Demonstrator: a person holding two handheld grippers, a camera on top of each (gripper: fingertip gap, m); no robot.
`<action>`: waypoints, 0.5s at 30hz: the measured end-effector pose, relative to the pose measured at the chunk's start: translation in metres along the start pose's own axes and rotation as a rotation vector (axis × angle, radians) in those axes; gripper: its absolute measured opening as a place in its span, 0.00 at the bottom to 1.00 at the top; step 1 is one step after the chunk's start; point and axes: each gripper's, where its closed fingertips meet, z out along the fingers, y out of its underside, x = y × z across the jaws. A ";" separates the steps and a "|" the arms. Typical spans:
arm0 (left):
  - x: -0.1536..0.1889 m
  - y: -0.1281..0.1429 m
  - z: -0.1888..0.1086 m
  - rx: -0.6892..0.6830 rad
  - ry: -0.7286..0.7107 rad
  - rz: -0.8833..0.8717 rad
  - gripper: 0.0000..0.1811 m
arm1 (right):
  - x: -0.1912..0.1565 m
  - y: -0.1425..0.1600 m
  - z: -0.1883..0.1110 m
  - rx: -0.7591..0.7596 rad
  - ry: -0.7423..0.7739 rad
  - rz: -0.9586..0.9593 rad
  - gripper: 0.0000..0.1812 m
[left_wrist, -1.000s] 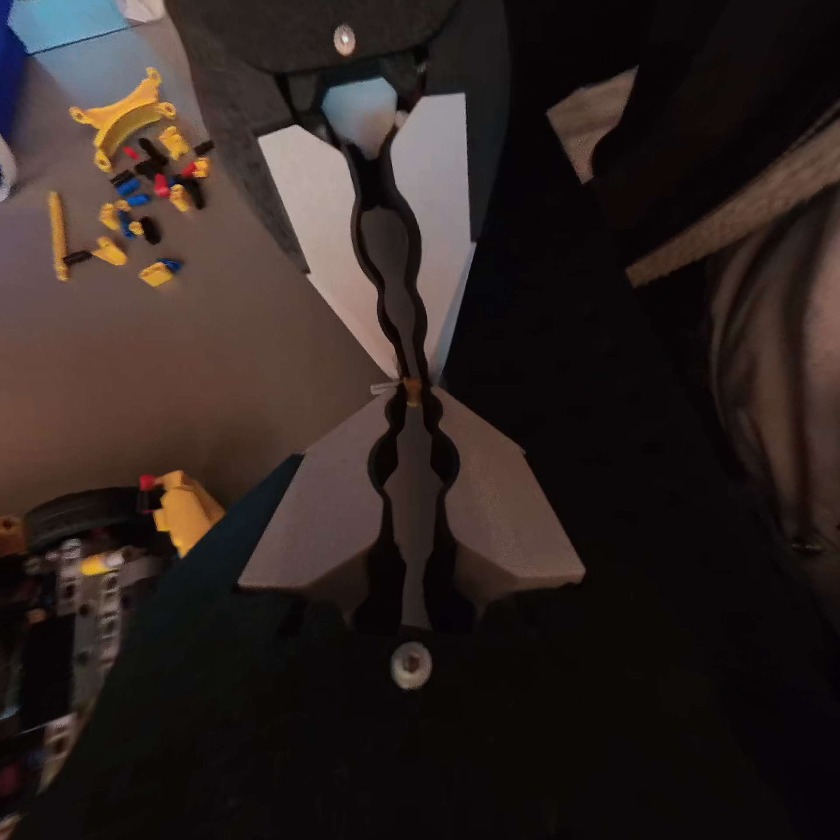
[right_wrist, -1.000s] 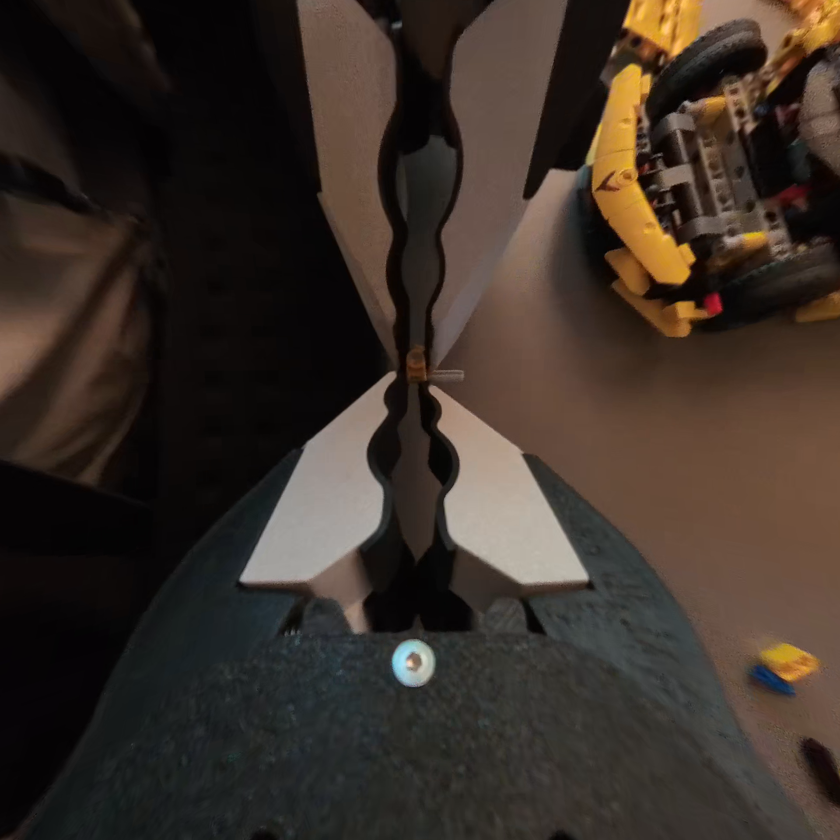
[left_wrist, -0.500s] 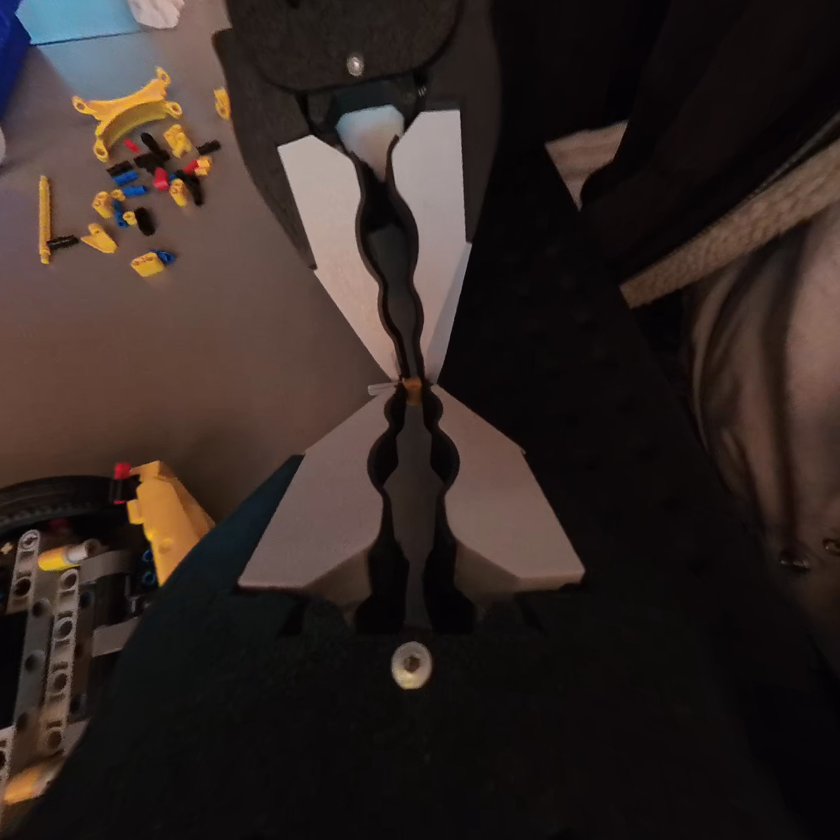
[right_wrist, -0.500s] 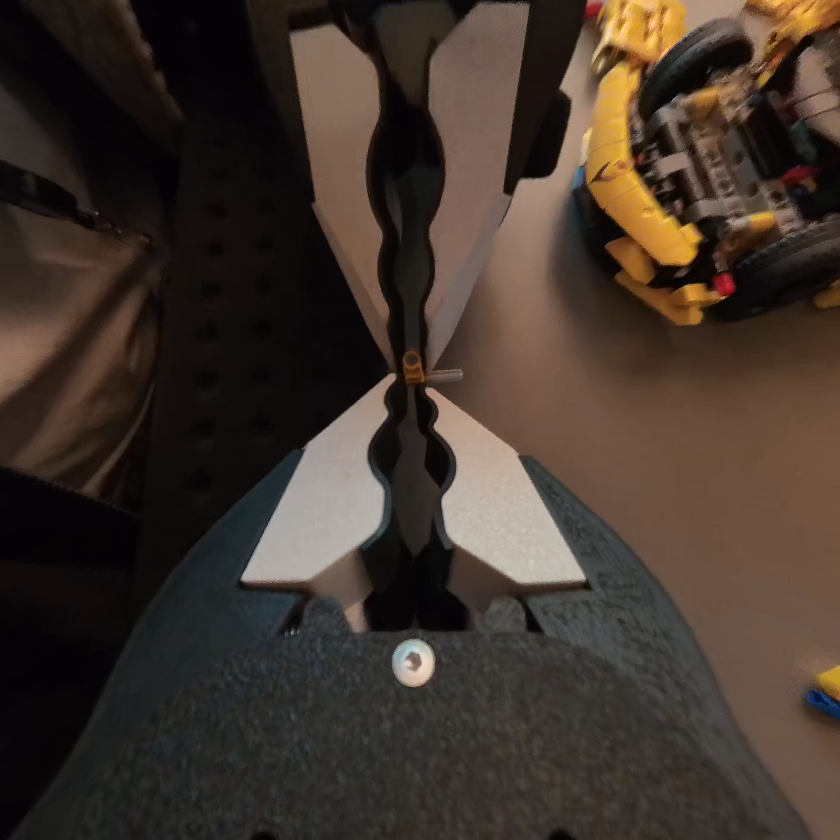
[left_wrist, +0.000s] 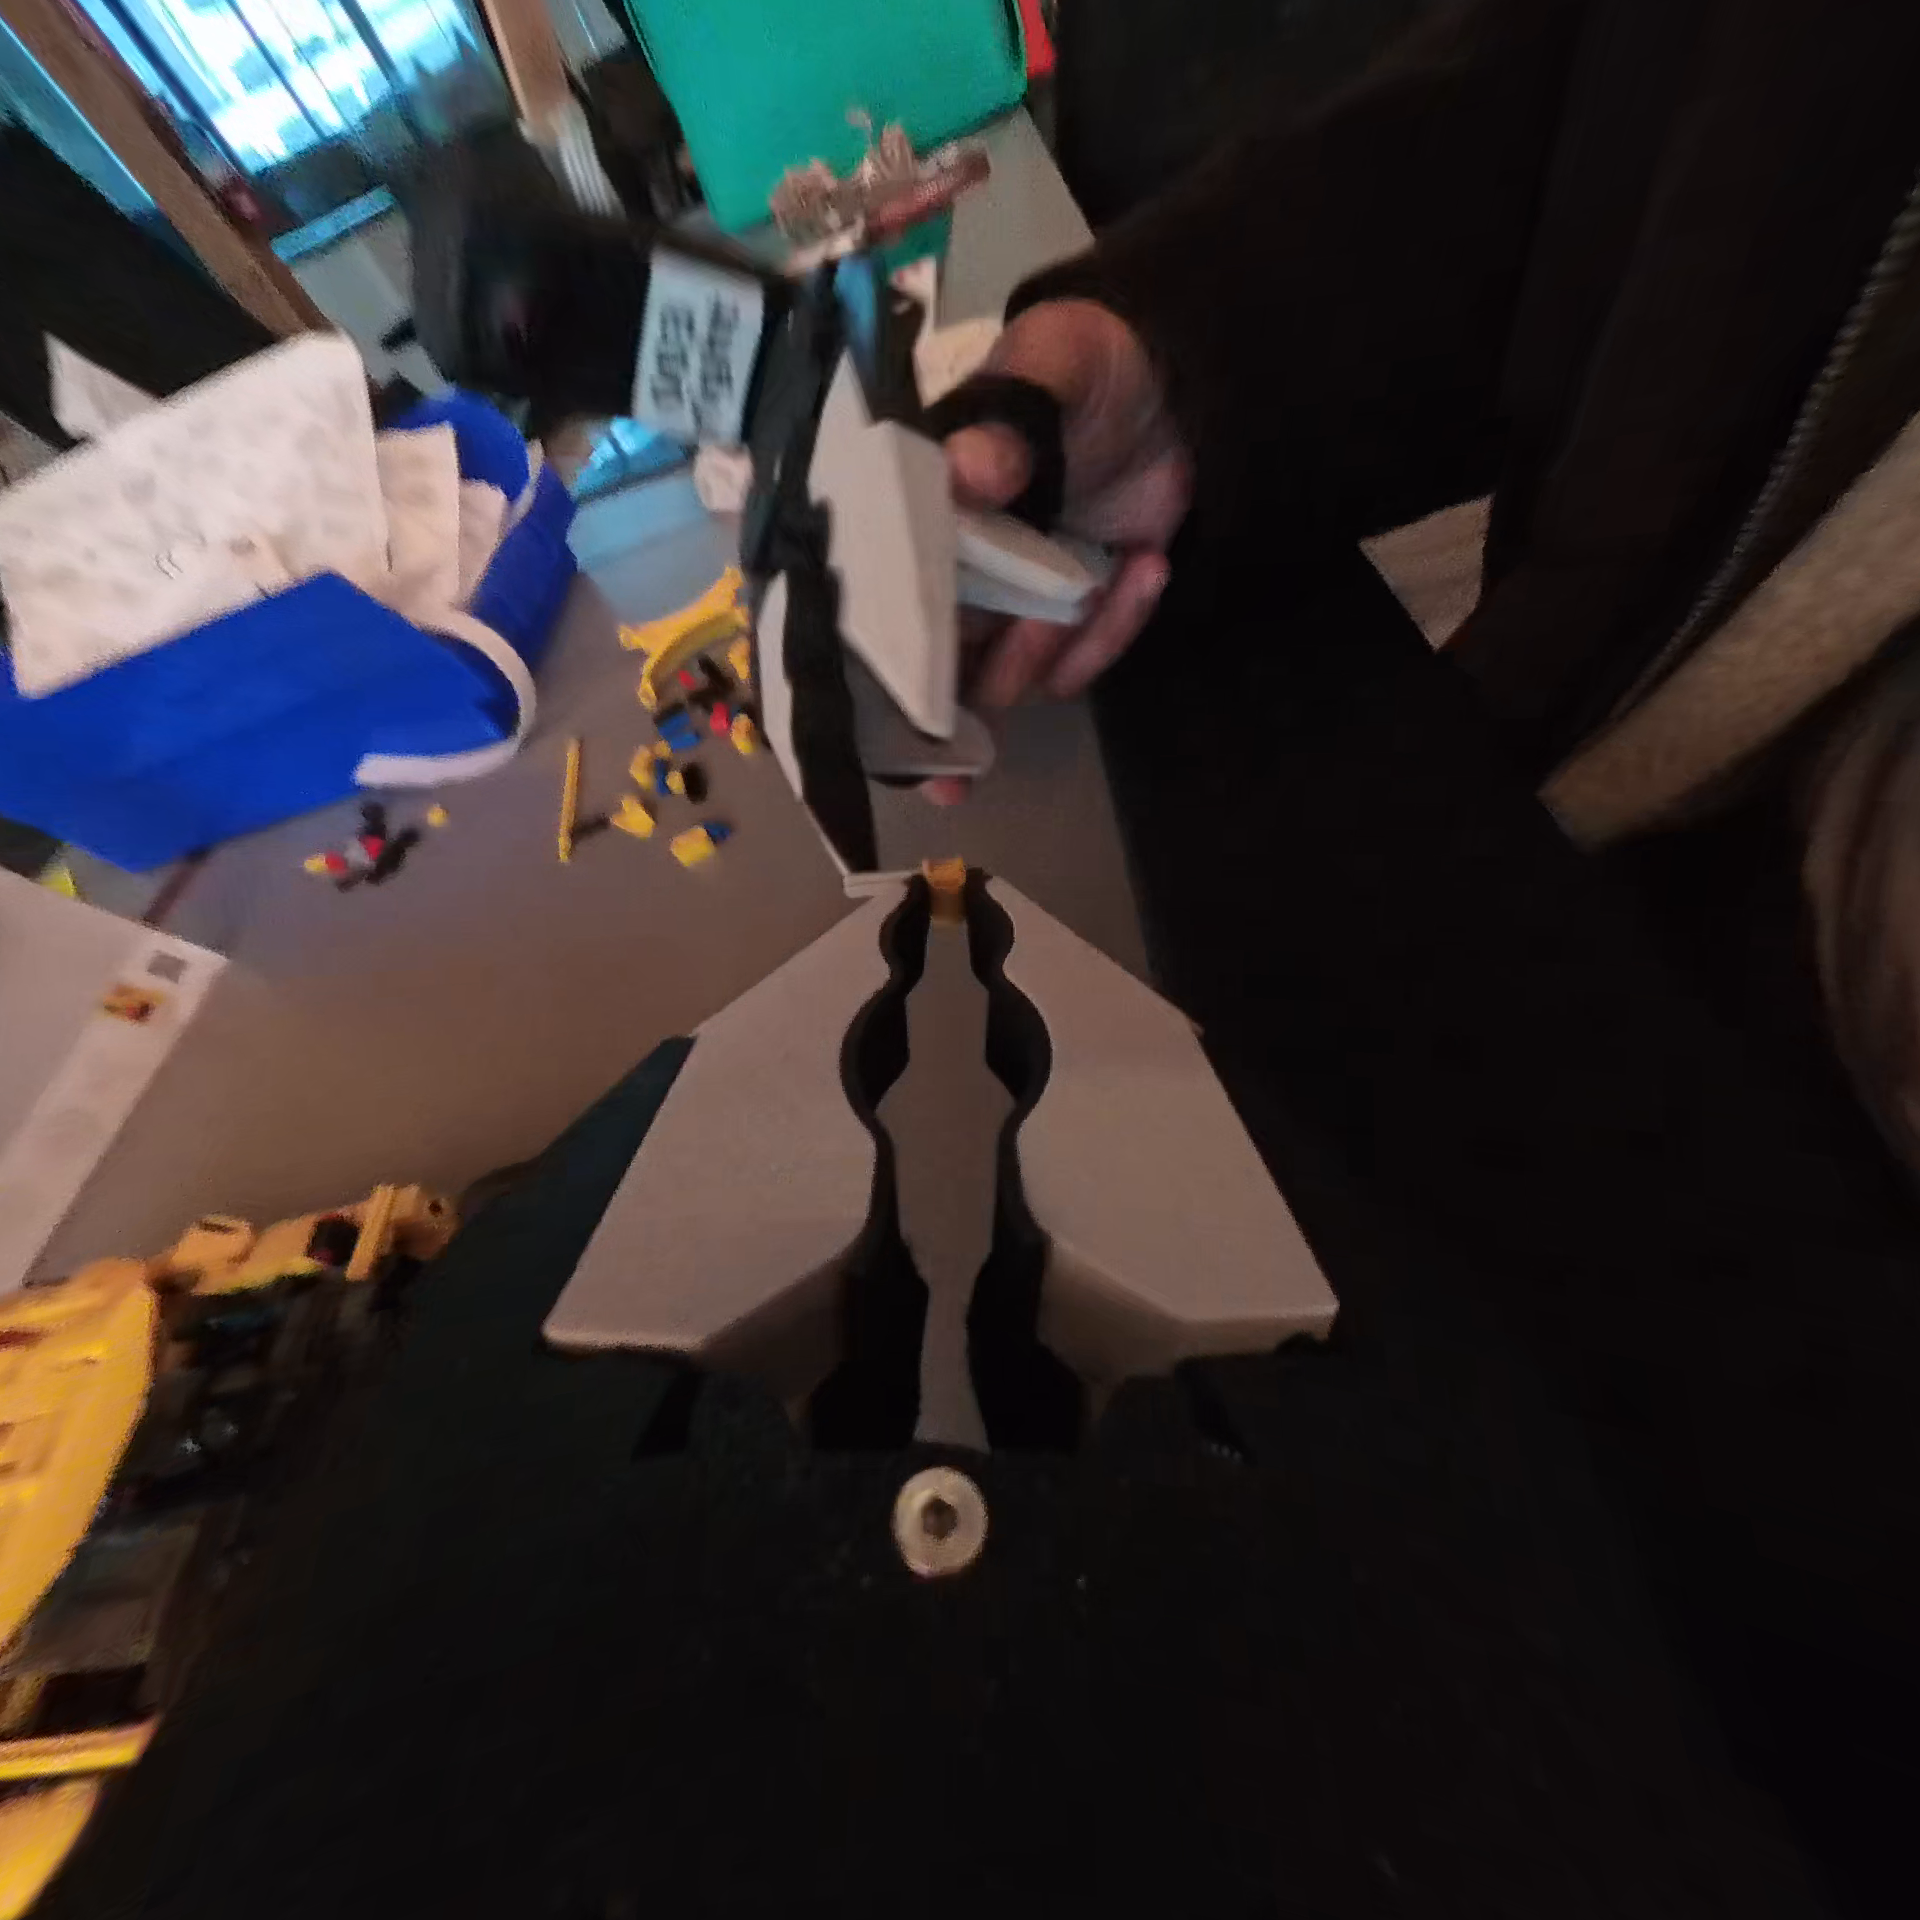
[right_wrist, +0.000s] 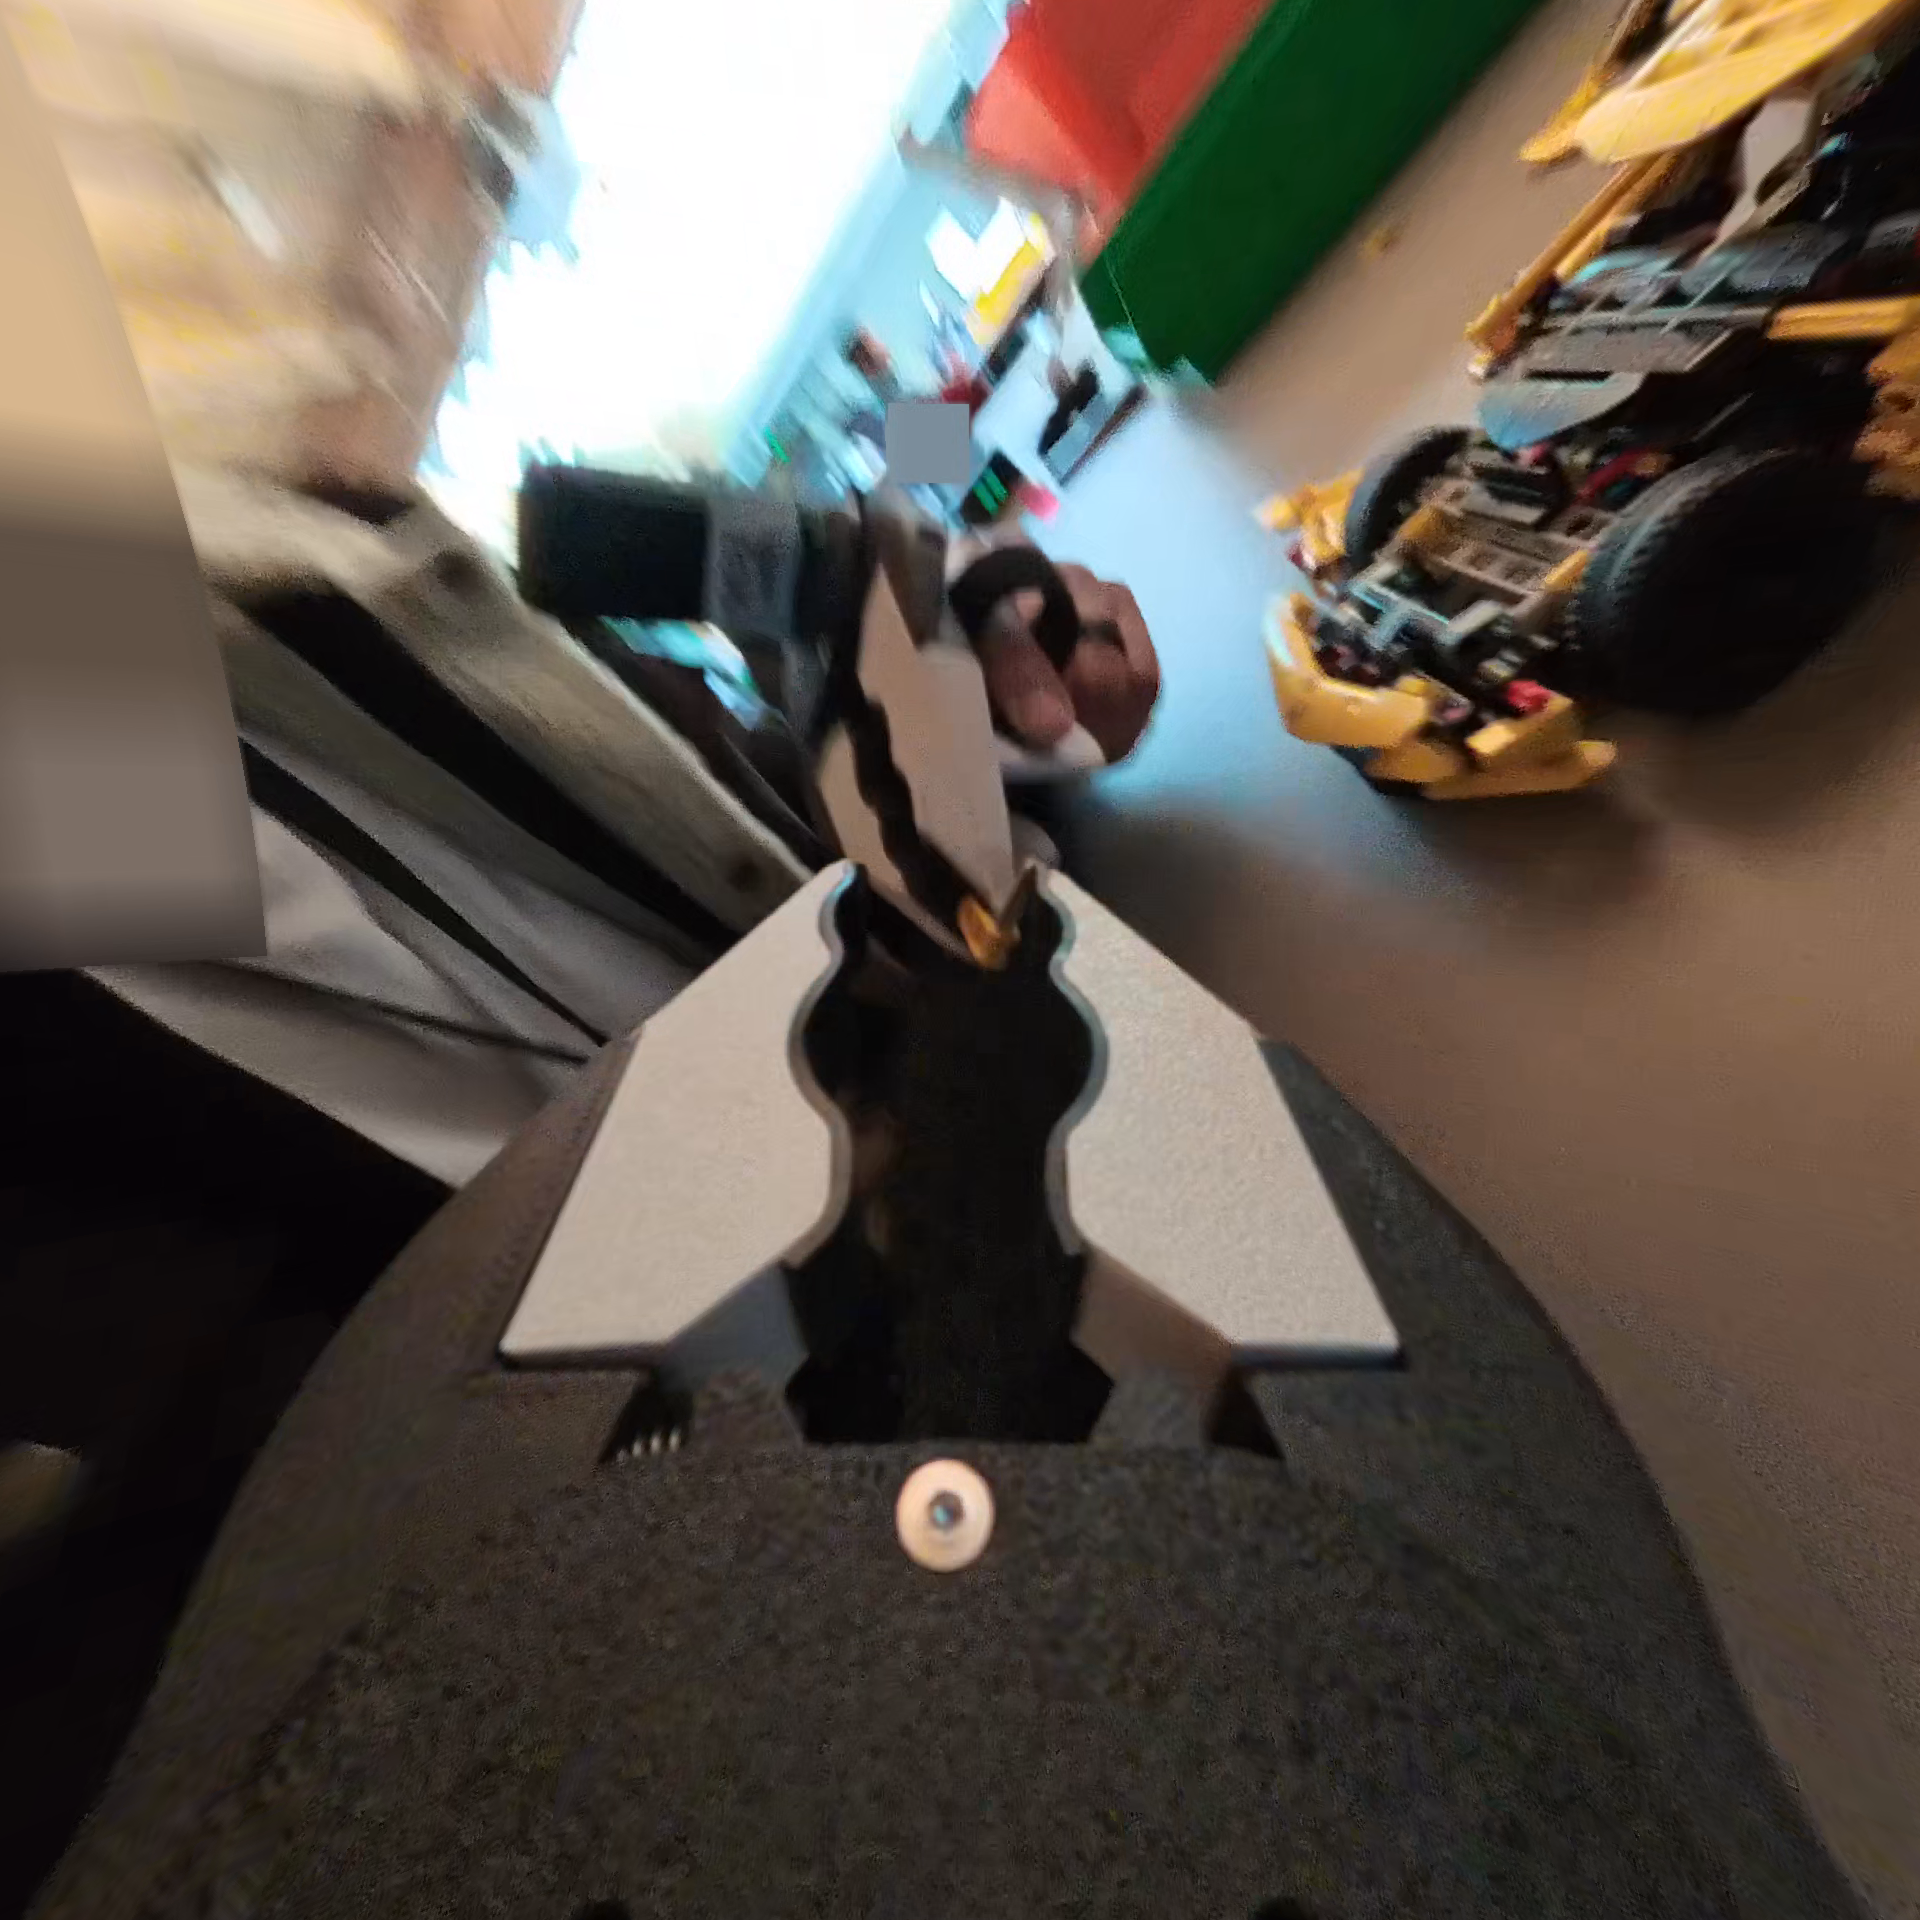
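1. Left tongs (left_wrist: 943, 883) are pinched nearly closed at the tips — a small yellow connector piece (left_wrist: 943, 889) is clamped right between them, with a thin grey pin (left_wrist: 871, 884) poking out to the side.
2. Right tongs (right_wrist: 951, 914) stand parted, nothing gripped; the left tool's tips, still carrying that yellow piece (right_wrist: 982, 928), sit in the gap between them.
3. From the left wrist view, the right tool shows just beyond the yellow piece, held in a person's hand (left_wrist: 1081, 499) with a dark sleeve.
4. Down on the grey desk (left_wrist: 436, 997) — a scatter of loose bricks (left_wrist: 675, 748) in yellow, blue, red and black, well apart from the tongs.
5. A blue container (left_wrist: 260, 717) stuffed with white paper sits beyond the bricks.
6. A big yellow brick-built vehicle (right_wrist: 1538, 582) with black tyres rests on the desk, off to the right tongs' right side.
7. Background is blurred; little else can be made out.
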 end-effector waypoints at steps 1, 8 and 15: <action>-0.001 -0.004 -0.001 0.015 -0.020 0.023 0.04 | -0.003 -0.006 0.001 0.059 -0.052 0.098 0.17; -0.011 -0.009 -0.005 0.028 -0.101 0.058 0.04 | 0.002 -0.010 0.002 0.099 -0.087 0.227 0.08; -0.012 -0.015 -0.008 0.051 -0.110 0.053 0.04 | 0.018 -0.010 0.002 0.105 -0.066 0.318 0.18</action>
